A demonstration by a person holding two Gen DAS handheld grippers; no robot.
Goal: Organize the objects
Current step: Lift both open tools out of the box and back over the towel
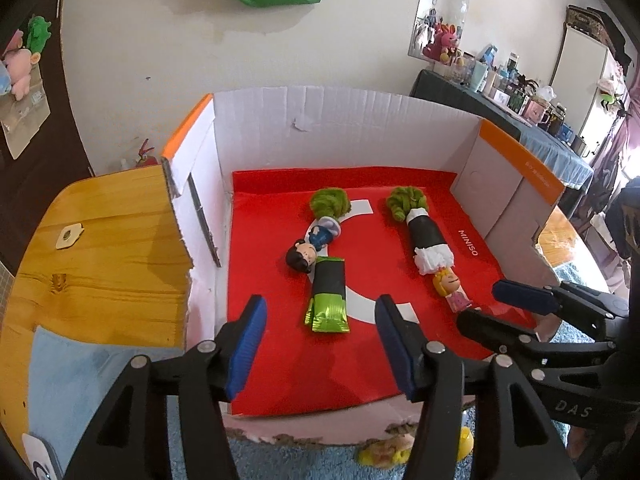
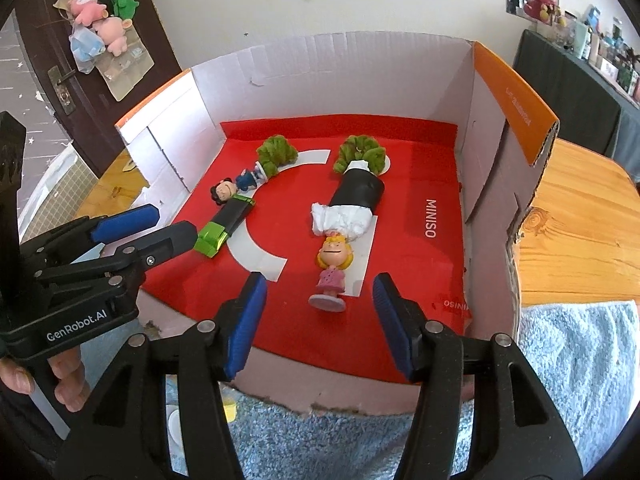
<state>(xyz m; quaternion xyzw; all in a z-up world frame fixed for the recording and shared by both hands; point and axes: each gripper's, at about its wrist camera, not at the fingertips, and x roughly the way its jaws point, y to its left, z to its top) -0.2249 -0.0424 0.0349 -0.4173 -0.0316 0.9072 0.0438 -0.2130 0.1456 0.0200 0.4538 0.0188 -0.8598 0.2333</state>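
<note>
cardboard box (image 1: 352, 128) held everything on its red liner (image 1: 280, 360). my left gripper (image 1: 322, 344) hung parted and empty above the green-and-black packet (image 1: 327, 292); dark-haired figurine (image 1: 310, 246) lay just beyond. my right gripper (image 2: 318, 326) stood parted, gripping nothing, around the blonde figurine's (image 2: 330, 268) base without touching; black roll (image 2: 356, 196) behind.

- A wooden table (image 2: 568, 216) carried an open cardboard box (image 1: 360, 128), white inside with orange-edged flaps.
- A pale blue fluffy cloth (image 2: 576, 364) lay on the table along the box's near side.
- A red sheet (image 1: 280, 356) printed "MINISO" covered the box floor.
- On that sheet lay two figurines, two green pom-poms, a black roll and a black-and-green packet.
- A small yellow item (image 1: 384, 454) sat on the cloth, partly hidden.
</note>
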